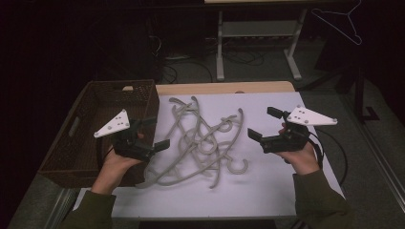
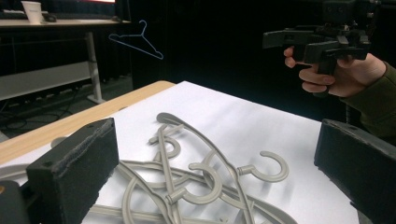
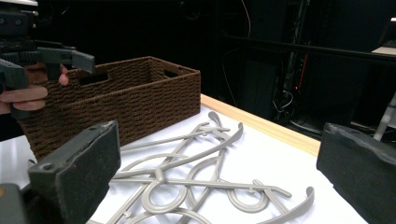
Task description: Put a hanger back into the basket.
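Dark room, white-covered bench. Tangled heap of grey plastic hangers lies mid-bench, between your tools. Woven basket at your left looks empty. Your left tool and right tool hover either side of the heap, jaws wide apart, gripping nothing. Judgement: sorting not begun; every hanger is left.

Hangers tangled in a pile, count cannot be told; lower ones partly hidden under the upper ones. In the left gripper view the pile is cut off by the bottom edge. Basket: near wall partly hidden behind the left hand-held gripper and hand, inside too dark to read. Counter near edge cut off at bottom. Thin wire hanger in the dark background, what it hangs from unclear.
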The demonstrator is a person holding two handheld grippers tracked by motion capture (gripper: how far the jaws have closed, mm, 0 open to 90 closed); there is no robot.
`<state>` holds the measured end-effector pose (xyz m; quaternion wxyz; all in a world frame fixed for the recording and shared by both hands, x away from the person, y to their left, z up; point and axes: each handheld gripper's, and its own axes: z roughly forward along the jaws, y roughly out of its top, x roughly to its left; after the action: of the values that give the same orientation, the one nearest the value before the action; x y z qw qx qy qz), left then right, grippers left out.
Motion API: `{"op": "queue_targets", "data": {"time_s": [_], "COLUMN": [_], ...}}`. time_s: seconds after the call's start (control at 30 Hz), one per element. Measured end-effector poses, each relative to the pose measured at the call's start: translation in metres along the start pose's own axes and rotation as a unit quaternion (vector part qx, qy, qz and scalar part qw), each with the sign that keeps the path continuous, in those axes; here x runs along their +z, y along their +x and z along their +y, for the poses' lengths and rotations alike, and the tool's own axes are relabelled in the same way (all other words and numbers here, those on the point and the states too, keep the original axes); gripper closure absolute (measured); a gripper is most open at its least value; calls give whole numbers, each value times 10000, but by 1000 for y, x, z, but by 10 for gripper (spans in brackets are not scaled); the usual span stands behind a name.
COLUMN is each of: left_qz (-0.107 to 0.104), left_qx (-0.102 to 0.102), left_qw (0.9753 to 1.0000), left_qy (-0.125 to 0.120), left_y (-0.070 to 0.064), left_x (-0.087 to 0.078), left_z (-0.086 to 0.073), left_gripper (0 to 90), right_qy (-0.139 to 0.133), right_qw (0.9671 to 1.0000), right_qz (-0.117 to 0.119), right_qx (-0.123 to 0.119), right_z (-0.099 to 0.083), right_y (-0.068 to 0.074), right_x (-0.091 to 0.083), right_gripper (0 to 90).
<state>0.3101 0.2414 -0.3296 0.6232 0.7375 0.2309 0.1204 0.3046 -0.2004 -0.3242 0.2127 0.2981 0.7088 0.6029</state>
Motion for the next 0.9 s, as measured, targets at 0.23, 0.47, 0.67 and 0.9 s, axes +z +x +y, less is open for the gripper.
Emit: {"op": "queue_targets", "data": {"time_s": [0.23,0.47,0.67,0.9], "left_qz": [76,97,133,109], "left_qx": [-11,79,131,138], "left_qw": [9996,9986,9974,9964], "left_qy": [254,513,697,828], "left_y": [-5,-12,-17,-20], "left_x": [7,15,22,29], "left_z": [0,0,-2,-4], "left_gripper": [0,0,0,0], "right_qy": [314,607,806,1010], "right_qw": [9994,9980,9966,9947], "right_qz": [-108,-166,-189,-205], "right_qx": [-71,-16,-12,26], "right_z": [-6,-17,-30,-48], "right_y": [2,5,6,7], "right_x": [-1,-3,-3,-9], "right_gripper": [0,0,0,0]}}
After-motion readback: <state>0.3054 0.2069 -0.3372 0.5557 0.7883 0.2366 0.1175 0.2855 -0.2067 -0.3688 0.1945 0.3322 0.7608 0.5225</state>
